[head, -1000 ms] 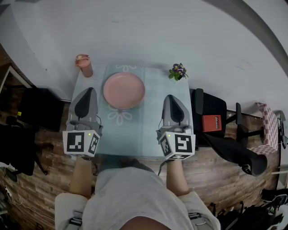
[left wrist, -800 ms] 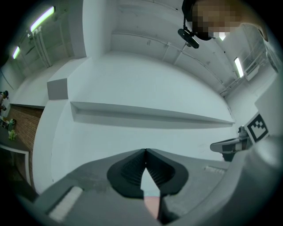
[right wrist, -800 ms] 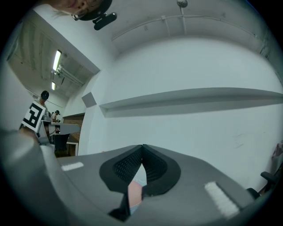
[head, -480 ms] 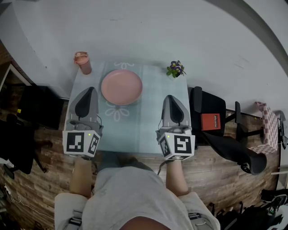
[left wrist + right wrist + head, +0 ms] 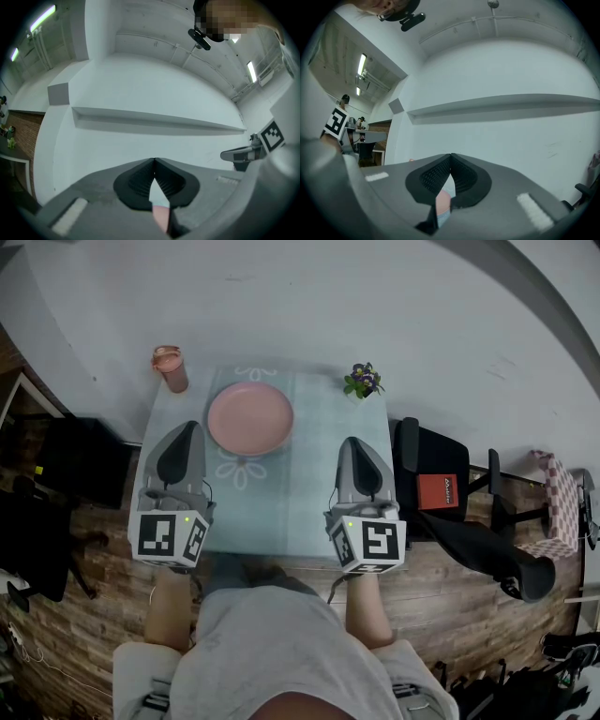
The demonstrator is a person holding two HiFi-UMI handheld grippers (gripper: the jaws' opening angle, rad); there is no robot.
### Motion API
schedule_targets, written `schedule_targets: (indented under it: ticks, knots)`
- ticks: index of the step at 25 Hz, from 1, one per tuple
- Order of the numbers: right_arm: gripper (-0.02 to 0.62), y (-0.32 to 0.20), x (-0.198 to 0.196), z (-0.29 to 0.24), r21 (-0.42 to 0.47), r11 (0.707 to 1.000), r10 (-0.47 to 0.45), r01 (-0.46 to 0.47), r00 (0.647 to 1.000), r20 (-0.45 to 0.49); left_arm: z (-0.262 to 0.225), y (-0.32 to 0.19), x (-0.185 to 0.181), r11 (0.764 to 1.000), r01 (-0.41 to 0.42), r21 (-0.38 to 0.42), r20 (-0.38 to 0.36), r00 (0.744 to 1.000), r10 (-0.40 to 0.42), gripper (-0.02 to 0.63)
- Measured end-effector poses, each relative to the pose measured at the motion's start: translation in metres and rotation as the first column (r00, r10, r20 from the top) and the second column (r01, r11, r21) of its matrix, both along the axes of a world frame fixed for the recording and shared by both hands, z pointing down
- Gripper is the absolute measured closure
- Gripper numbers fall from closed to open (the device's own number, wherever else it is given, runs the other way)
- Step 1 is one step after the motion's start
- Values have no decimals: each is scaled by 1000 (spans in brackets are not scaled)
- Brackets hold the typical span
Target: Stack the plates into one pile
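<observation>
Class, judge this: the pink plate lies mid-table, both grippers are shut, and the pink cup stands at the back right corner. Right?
No. The head view shows the pink cup at the back left corner; the flowers hold the back right. The rest stands: the pink plate is central, and the left gripper and right gripper are shut.

A round, plain pink plate [image 5: 250, 418] is lying flat and right side up on the far half of a pale blue-green table [image 5: 309, 493], sitting left of centre; from above it is showing as one disc with a shallow rim
</observation>
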State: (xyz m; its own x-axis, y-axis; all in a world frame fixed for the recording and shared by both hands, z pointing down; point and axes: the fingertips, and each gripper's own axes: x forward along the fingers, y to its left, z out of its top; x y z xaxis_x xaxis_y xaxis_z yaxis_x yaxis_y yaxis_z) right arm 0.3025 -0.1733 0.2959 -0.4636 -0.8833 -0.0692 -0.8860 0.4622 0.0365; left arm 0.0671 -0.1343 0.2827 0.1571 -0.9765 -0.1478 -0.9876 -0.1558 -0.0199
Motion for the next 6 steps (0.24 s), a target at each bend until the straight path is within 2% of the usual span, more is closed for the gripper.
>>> schedule_targets:
  ticks: [6]
  knots:
    - [595, 3, -2, 2, 9, 1000, -18, 18, 1000, -6, 1, 3, 0, 1000, 3, -1, 1, 1000, -3, 600]
